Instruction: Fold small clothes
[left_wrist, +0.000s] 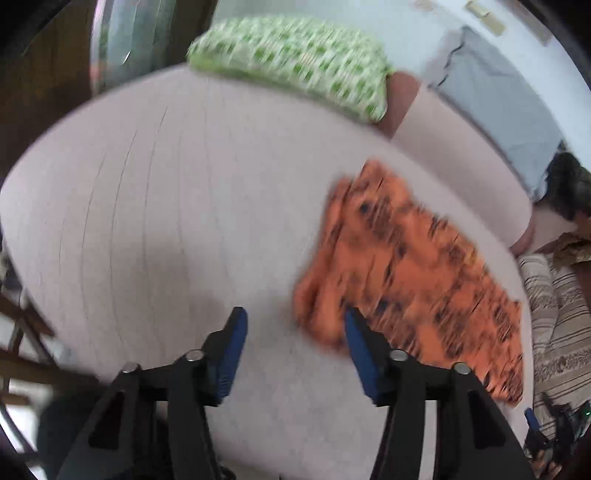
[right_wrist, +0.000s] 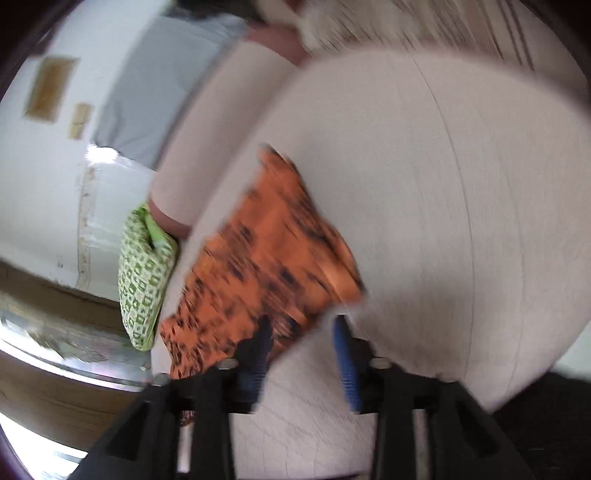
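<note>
A wide pale bed (left_wrist: 155, 206) fills most of what I can see, its cover smooth apart from a few faint lines. At its far edge lies a green-patterned pillow (left_wrist: 295, 62), and a striped cloth (left_wrist: 561, 317) hangs off one side. The thing to be folded, an orange cloth (left_wrist: 413, 273) with dark markings, lies spread on the bed, flat in most places but bunched into soft ridges at the corner nearest the left claw (left_wrist: 293, 317). That claw hangs above the bed with its jaws apart and nothing between them; its right finger sits just in front of the bunched corner, though blur hides whether it touches. The right claw (right_wrist: 303, 328) is likewise parted and empty, poised at the cloth's near edge, where one corner runs under its left finger. Both views are smeared, so fine detail is lost. To my eye the cloth is thin, light and limp: it should drape and slide easily on the cover, and would crumple if pushed. The two near corners, one per claw, look the best places to pinch it.
</note>
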